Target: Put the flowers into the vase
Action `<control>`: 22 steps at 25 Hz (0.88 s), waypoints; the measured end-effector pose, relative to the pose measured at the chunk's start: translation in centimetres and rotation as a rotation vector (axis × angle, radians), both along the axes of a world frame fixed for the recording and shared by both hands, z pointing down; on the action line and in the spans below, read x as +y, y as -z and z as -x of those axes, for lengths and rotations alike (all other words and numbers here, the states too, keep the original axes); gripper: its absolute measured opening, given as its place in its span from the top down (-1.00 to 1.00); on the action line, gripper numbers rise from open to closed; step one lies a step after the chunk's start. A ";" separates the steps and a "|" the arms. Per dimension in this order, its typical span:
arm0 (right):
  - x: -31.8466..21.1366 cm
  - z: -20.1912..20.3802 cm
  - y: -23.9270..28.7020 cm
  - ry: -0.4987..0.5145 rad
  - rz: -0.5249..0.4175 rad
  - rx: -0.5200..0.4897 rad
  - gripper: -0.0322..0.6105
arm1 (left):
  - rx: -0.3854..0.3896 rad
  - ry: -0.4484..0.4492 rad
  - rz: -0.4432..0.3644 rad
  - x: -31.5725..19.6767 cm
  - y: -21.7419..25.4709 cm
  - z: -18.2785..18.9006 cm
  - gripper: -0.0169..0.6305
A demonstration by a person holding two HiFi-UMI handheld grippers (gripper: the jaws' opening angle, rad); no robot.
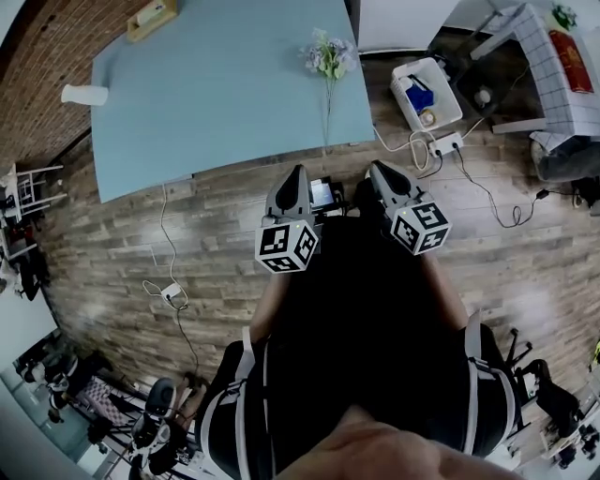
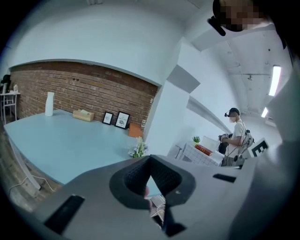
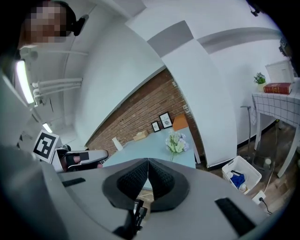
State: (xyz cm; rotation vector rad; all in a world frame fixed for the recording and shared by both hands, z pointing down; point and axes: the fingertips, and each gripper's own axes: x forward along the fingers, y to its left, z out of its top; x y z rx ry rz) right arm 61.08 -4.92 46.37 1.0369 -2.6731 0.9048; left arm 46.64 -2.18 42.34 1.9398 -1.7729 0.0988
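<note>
A bunch of pale flowers (image 1: 329, 56) lies on the light blue table (image 1: 216, 84) near its right front corner, the stem pointing at the near edge. The same flowers (image 2: 138, 149) (image 3: 176, 142) show ahead in both gripper views. A white vase (image 1: 84, 94) (image 2: 48, 103) (image 3: 116, 143) stands at the table's far left end. My left gripper (image 1: 298, 173) (image 2: 149, 161) and right gripper (image 1: 375, 170) (image 3: 148, 161) hang side by side over the wooden floor, short of the table's edge. Both are shut with nothing between the pads.
A wooden tissue box (image 1: 152, 17) and two picture frames (image 2: 116, 119) stand along the table's brick-wall side. A white bin (image 1: 427, 94) and a power strip (image 1: 444, 144) with cables lie on the floor to the right. Another person (image 2: 234, 136) stands in the background.
</note>
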 end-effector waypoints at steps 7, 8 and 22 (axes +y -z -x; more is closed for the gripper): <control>-6.0 -3.4 -0.6 -0.003 0.020 -0.026 0.84 | -0.102 -0.032 0.119 -7.0 0.3 -1.7 0.81; -6.5 -3.6 -1.1 0.000 0.029 -0.027 0.84 | -0.110 -0.027 0.135 -7.9 0.2 -1.6 0.81; -12.4 -1.8 -4.4 -0.070 0.125 0.028 0.84 | -0.117 -0.230 0.367 -19.1 -9.3 -1.7 0.80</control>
